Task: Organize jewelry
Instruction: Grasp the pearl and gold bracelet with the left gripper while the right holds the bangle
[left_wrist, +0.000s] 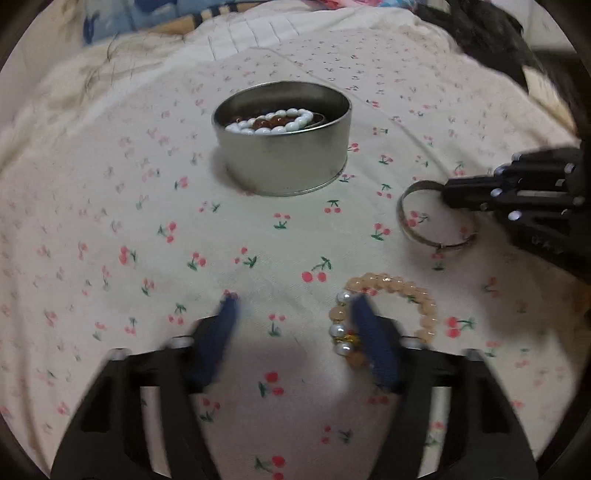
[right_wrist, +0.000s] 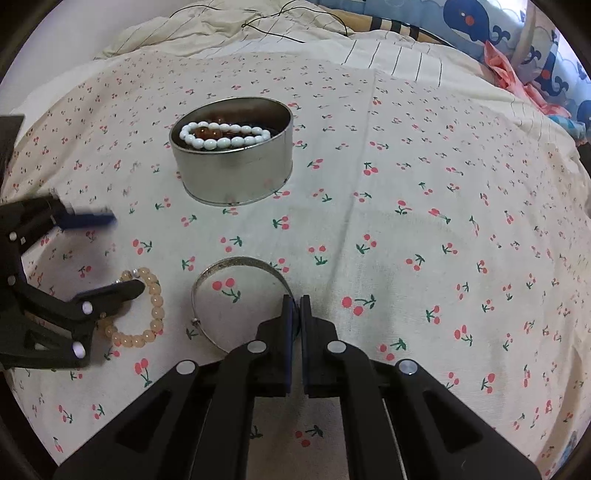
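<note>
On the far left of the right wrist view the left gripper (right_wrist: 107, 254) stands with its jaws spread wide, gripping nothing. One blue-padded finger hangs over bare cloth; the other lies across the near rim of the peach bead bracelet (right_wrist: 155, 314), which rests flat on the cherry-print cloth (right_wrist: 406, 184). In the left wrist view that same bracelet (left_wrist: 421, 299) sits just ahead of the right-hand finger, whose tip covers part of the loop near a few pearl beads — whether the pad actually touches the beads cannot be told.

Further ahead of both tools, near the middle of the cloth, stands the round metal tin (right_wrist: 236, 173), open-topped. Inside it lies a white bead bracelet (right_wrist: 221, 138) with dark amber beads (right_wrist: 210, 131) beneath it. From the left gripper the tin (left_wrist: 284, 162) is straight ahead and well apart.

To the right, the right gripper (right_wrist: 295, 301) is clamped on the silver bangle (right_wrist: 240, 264), pinching the near right part of its band between the two pads. The rest of the bangle lies on the cloth just ahead of the fingers, between them and the tin. In the left wrist view the bangle (left_wrist: 406, 210) shows off to the right, the right gripper (left_wrist: 448, 192) closed on its far edge.
</note>
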